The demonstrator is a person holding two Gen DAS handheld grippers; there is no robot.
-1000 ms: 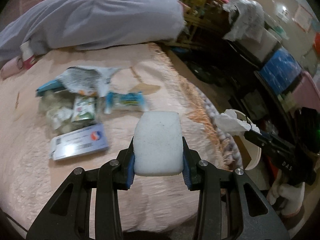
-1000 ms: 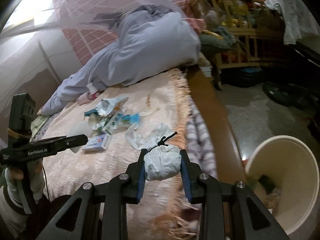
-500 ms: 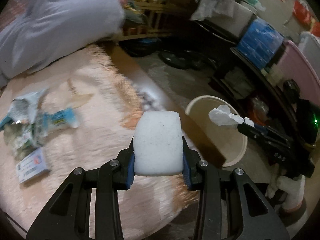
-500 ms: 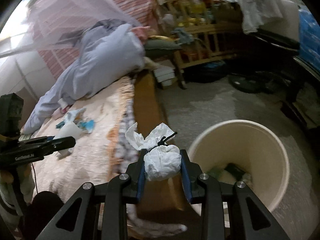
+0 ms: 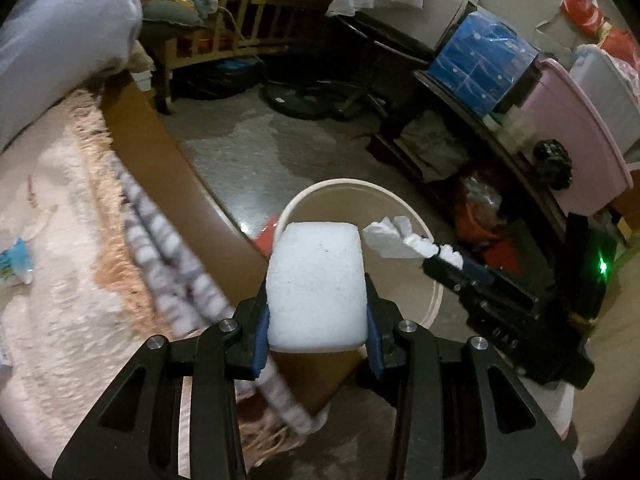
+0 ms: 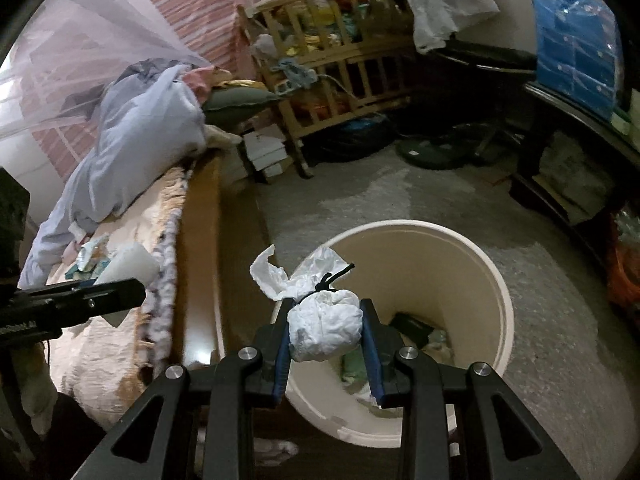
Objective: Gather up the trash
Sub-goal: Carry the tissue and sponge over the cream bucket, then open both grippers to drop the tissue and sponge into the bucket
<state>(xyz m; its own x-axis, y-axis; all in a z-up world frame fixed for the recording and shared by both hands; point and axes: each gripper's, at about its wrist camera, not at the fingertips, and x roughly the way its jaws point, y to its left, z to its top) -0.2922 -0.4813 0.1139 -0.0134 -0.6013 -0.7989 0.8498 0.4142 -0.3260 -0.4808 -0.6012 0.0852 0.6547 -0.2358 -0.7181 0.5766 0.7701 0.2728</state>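
My left gripper (image 5: 316, 336) is shut on a white foam block (image 5: 316, 284), held over the bed's wooden edge in front of the cream bin (image 5: 434, 300). My right gripper (image 6: 326, 344) is shut on a tied white plastic bag (image 6: 324, 326) above the near rim of the cream bin (image 6: 472, 280), which holds some trash. The left gripper with the foam block also shows in the right wrist view (image 6: 128, 266). The right gripper's bag shows in the left wrist view (image 5: 394, 238). A blue wrapper (image 5: 14, 260) lies on the bed.
The pink bed cover (image 5: 60, 300) with its fringe and wooden side rail (image 5: 168, 168) is on the left. A wooden crib (image 6: 340, 60), a fan base (image 6: 432, 152), dark shelves with a blue pack (image 5: 480, 60) and a pink tub (image 5: 576, 128) ring the grey floor.
Both grippers have swung right from the bed towards the bin, each still holding its item. The bin is now closer and below the right gripper.
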